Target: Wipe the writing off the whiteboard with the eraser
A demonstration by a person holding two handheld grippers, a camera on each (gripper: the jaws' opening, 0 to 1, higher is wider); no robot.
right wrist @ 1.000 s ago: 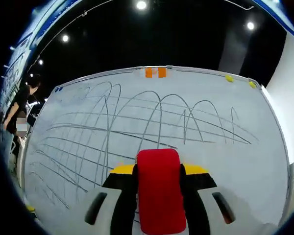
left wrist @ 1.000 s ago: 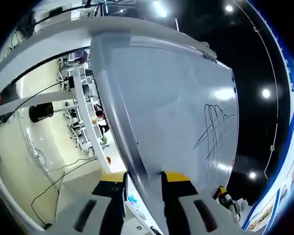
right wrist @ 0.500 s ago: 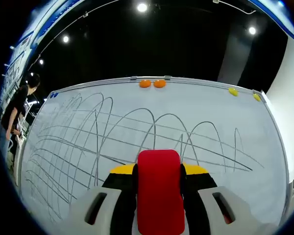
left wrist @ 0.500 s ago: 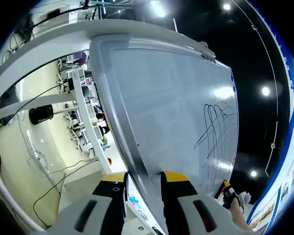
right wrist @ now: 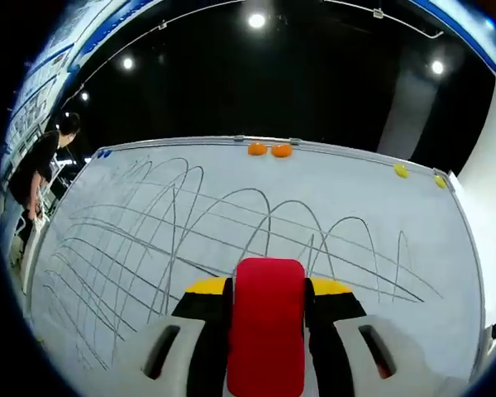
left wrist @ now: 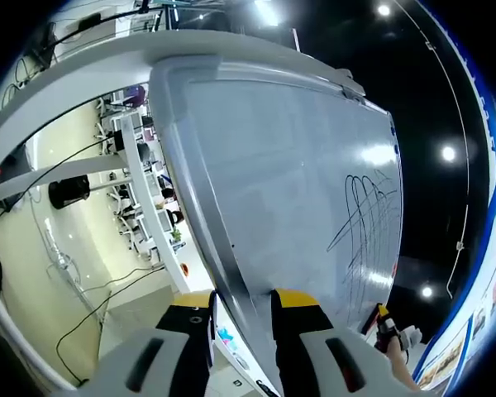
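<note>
Left gripper view: grey, yellow-tipped left gripper (left wrist: 241, 299) rising from 6 o'clock, jaws spread, straddling the metal edge of the large white, metal-framed whiteboard (left wrist: 289, 165); whether gripped or merely flanked, cannot tell. Board seen edge-on, sweeping from 12 o'clock down to 6 o'clock. Dark looping marker scribbles (left wrist: 362, 219) at 3 o'clock on the board face. At 5 o'clock, a person's hand with the other gripper (left wrist: 386, 324), small and blurred. At 9 o'clock, pale glossy floor (left wrist: 33, 248) with black cables, plus distant white desks (left wrist: 136, 157) at 10 o'clock.

Right gripper view: grey, yellow-tipped right gripper (right wrist: 268, 289) at 6 o'clock, jaws clamped on the sides of the red rectangular eraser (right wrist: 269, 318), upright between them. Eraser just in front of the whiteboard's lower middle; contact not discernible. Arched and slanting scribbles across the board from 9 o'clock to 4 o'clock. Two orange round magnets (right wrist: 269, 150) on the top rim at 12 o'clock, two yellow round magnets (right wrist: 420, 175) at 2 o'clock, small blue marks (right wrist: 104, 153) at 10 o'clock. Person in dark clothing (right wrist: 40, 165) standing beside the board at 9 o'clock. Bright ceiling spotlights (right wrist: 256, 21) overhead at 12 o'clock.
</note>
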